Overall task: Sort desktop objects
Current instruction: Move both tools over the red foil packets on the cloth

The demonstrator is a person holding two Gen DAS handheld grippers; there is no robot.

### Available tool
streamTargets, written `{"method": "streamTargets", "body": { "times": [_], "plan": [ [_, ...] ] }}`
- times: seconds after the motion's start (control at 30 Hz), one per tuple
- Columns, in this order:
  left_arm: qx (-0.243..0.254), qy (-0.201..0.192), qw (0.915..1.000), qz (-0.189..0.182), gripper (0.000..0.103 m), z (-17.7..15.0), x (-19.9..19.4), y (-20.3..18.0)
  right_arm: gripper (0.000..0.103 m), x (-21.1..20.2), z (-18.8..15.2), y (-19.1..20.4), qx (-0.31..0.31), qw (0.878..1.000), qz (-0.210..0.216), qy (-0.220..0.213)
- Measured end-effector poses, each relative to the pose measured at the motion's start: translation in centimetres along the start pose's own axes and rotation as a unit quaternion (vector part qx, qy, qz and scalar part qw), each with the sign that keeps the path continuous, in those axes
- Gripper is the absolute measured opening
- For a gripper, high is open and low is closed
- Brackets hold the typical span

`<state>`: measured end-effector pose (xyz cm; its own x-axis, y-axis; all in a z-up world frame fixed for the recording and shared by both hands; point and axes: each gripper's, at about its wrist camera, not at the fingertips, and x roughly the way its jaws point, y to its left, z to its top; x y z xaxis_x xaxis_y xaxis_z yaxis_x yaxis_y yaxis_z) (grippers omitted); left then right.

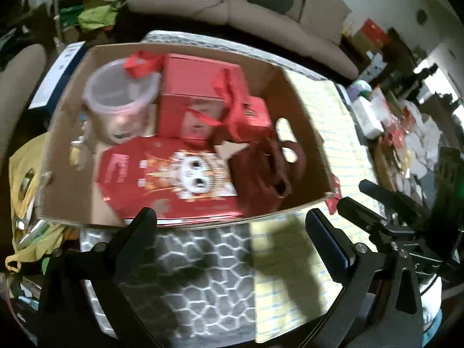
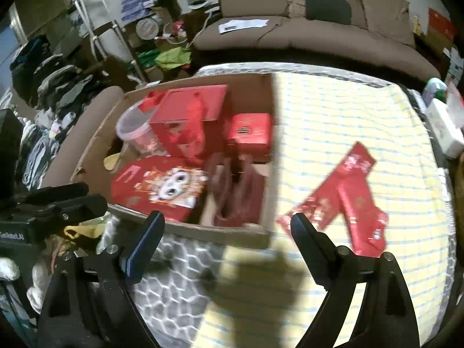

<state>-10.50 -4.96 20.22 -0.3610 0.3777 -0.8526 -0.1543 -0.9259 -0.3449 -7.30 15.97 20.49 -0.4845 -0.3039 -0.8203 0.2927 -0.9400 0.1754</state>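
A cardboard box (image 1: 301,116) (image 2: 268,232) on the table holds red gift boxes (image 1: 200,98) (image 2: 185,116), a flat red box with a cartoon face (image 1: 171,179) (image 2: 162,188), a clear plastic tub (image 1: 121,92) (image 2: 134,127) and a dark red bag (image 1: 266,174) (image 2: 235,191). Two long red packets (image 2: 348,194) lie on the yellow checked cloth (image 2: 333,121), right of the box. My left gripper (image 1: 229,220) hangs open over the box's near edge, empty. My right gripper (image 2: 226,223) is open too, with nothing between its fingers, left of the packets.
A grey patterned mat (image 1: 197,275) (image 2: 174,284) covers the near table. A brown sofa (image 1: 261,8) (image 2: 304,23) stands behind. White packages and clutter (image 1: 368,116) (image 2: 443,127) sit at the table's right end. A yellow bag (image 1: 23,185) lies left of the box.
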Motion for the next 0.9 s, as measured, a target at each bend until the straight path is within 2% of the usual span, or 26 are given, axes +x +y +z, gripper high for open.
{"method": "streamTargets", "body": {
  "times": [0.2, 0.33, 0.5, 0.6, 0.7, 0.9],
  "plan": [
    [0.036, 0.009, 0.9992, -0.015, 0.103, 0.0, 1.9, -6.2, 0.09, -2.9, -1.0, -5.7, 0.024, 0.999, -0.02, -0.012],
    [0.058, 0.012, 0.9974, -0.041, 0.103, -0.3, 3.2, -10.3, 0.09, -4.5, -2.3, -10.1, 0.051, 0.998, -0.032, -0.014],
    [0.089, 0.034, 0.993, -0.069, 0.102, -1.4, 5.4, -15.7, 0.09, -6.0, -3.8, -15.3, 0.082, 0.995, -0.046, -0.017],
    [0.112, 0.035, 0.9897, -0.081, 0.101, -1.8, 6.1, -18.7, 0.084, -6.4, -4.7, -18.1, 0.101, 0.993, -0.053, -0.016],
    [0.126, 0.035, 0.9875, -0.088, 0.098, -1.9, 6.8, -21.1, 0.082, -6.5, -5.5, -20.2, 0.115, 0.992, -0.048, -0.016],
    [0.127, 0.037, 0.9876, -0.084, 0.087, -1.7, 9.1, -23.8, 0.063, -5.2, -6.7, -23.7, 0.148, 0.988, -0.036, -0.002]
  ]
}}
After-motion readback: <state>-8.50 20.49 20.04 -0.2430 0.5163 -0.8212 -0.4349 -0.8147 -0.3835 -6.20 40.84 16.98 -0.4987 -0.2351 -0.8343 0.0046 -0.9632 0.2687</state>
